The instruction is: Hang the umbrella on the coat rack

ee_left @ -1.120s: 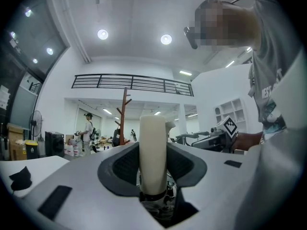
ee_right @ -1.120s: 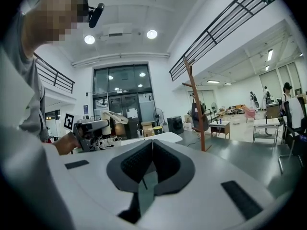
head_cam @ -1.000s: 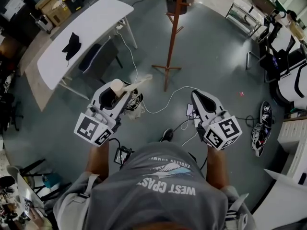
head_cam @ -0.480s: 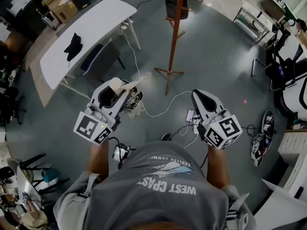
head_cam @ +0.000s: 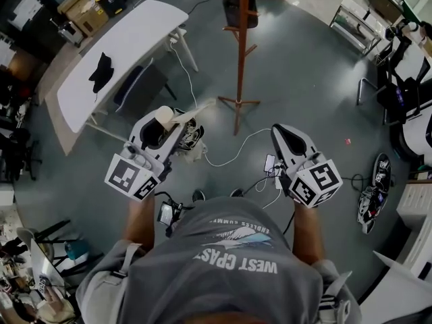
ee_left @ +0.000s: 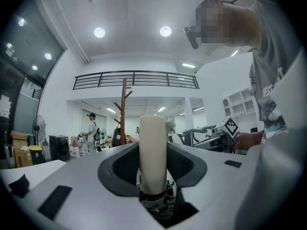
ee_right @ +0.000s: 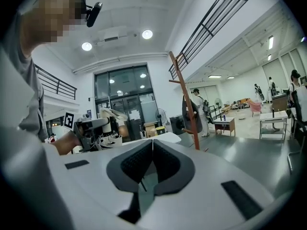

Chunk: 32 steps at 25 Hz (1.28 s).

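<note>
In the head view, our left gripper (head_cam: 162,125) has its jaws clamped on the cream handle (head_cam: 164,118) of the folded umbrella (head_cam: 189,138). The umbrella's bunched, patterned cloth hangs off the far side of the jaws, above the floor. We judge it light but lopsided: a stiff, smooth handle that could twist in the pads, and soft cloth that will sway. Holding low on the handle, close to the cloth, seems the steadiest grip. Our right gripper (head_cam: 283,132) has its jaws together with nothing in them. The coat rack (head_cam: 240,52) stands ahead, well apart from us, with a dark bag (head_cam: 239,5) high on it. White cables (head_cam: 233,147) trail across the floor between us and its feet, so we judge them a tripping risk. A white table (head_cam: 135,32) with a black cloth (head_cam: 101,66) on it and a chair (head_cam: 138,83) beside it lie off to the left, clear of our path.

In the left gripper view, the handle (ee_left: 152,143) stands upright with the dark pads pressing on both sides of it. The coat rack (ee_left: 123,111) shows beyond, just left of the handle, and a person (ee_left: 91,128) stands farther off.

In the right gripper view, the pads meet and nothing is between them. The coat rack (ee_right: 184,95) rises to the right with the bag (ee_right: 192,116) on a lower peg, and the upper pegs look free. We cannot see any strap or loop on the umbrella to hook over a peg.
</note>
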Motion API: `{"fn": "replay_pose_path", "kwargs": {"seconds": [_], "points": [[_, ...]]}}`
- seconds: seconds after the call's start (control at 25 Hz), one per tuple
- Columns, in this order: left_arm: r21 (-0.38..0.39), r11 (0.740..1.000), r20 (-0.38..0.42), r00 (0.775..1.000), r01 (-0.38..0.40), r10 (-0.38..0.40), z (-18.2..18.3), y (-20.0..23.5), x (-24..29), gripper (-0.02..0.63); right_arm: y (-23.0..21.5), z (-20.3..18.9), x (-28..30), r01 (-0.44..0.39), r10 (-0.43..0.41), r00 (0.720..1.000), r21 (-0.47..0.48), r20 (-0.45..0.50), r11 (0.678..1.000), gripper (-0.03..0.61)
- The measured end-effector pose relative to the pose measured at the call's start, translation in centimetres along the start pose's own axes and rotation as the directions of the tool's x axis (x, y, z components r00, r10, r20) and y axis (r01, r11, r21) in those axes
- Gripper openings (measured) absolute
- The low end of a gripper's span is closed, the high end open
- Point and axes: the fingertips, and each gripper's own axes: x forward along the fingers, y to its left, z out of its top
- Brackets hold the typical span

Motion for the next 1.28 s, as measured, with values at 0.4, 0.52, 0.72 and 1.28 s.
{"fn": "replay_pose_path", "kwargs": {"seconds": [0.4, 0.52, 0.72, 1.28], "points": [[-0.025, 0.997, 0.004, 0.997, 0.078, -0.078, -1.0, 3.3, 2.0, 0.166, -0.5, -0.9, 2.2, 0.092, -0.091, 0.995, 0.031, -0.032, 0.995, 0.028], [-0.035, 0.993, 0.01, 0.993, 0.116, -0.115, -1.5, 5.4, 2.5, 0.166, -0.4, -0.3, 3.9, 0.131, -0.13, 0.991, 0.023, -0.022, 0.991, 0.028], [-0.026, 0.986, 0.033, 0.986, 0.167, -0.167, -1.2, 9.6, 3.8, 0.166, 0.5, 1.3, 7.3, 0.178, -0.178, 0.984, 0.009, -0.006, 0.984, 0.028], [-0.036, 0.96, 0.06, 0.959, 0.278, -0.276, -1.8, 17.6, 8.1, 0.166, -0.4, 3.0, 13.8, 0.299, -0.299, 0.954, 0.007, 0.013, 0.954, 0.028]]}}
